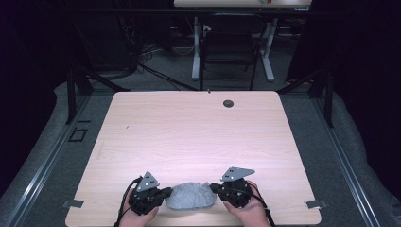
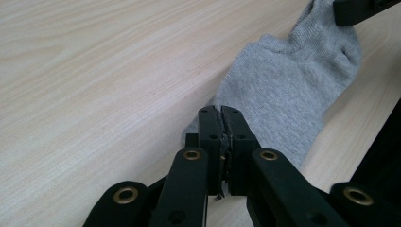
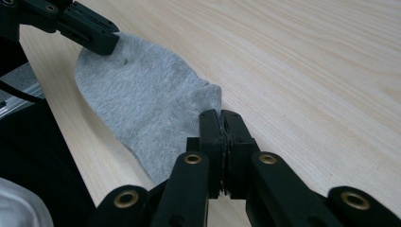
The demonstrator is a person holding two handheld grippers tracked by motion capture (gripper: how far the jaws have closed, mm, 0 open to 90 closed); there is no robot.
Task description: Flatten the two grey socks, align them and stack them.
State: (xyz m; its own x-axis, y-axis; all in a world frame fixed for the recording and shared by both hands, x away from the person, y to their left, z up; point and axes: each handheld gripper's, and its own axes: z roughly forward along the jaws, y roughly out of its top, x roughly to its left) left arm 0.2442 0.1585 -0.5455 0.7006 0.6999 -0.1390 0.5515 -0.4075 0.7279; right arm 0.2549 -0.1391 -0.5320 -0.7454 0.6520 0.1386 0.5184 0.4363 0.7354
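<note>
A grey sock (image 1: pixel 189 196) lies slightly bunched on the light wooden table (image 1: pixel 189 132), close to its near edge. My left gripper (image 1: pixel 166 193) is shut on the sock's left end. In the left gripper view the jaws (image 2: pixel 221 111) pinch the edge of the sock (image 2: pixel 283 85), which stretches away toward the other gripper (image 2: pixel 359 10). My right gripper (image 1: pixel 213 188) is shut on the opposite end. Its own view shows the jaws (image 3: pixel 221 114) pressed together on the sock's (image 3: pixel 142 94) rim, and the left gripper (image 3: pixel 90 34) grips the far end.
A round cable hole (image 1: pixel 228 103) sits near the table's far edge. Beyond the table stand a black chair (image 1: pixel 229 47) and a white-legged desk (image 1: pixel 196 52). The table's near edge (image 1: pixel 189 223) runs just below the hands.
</note>
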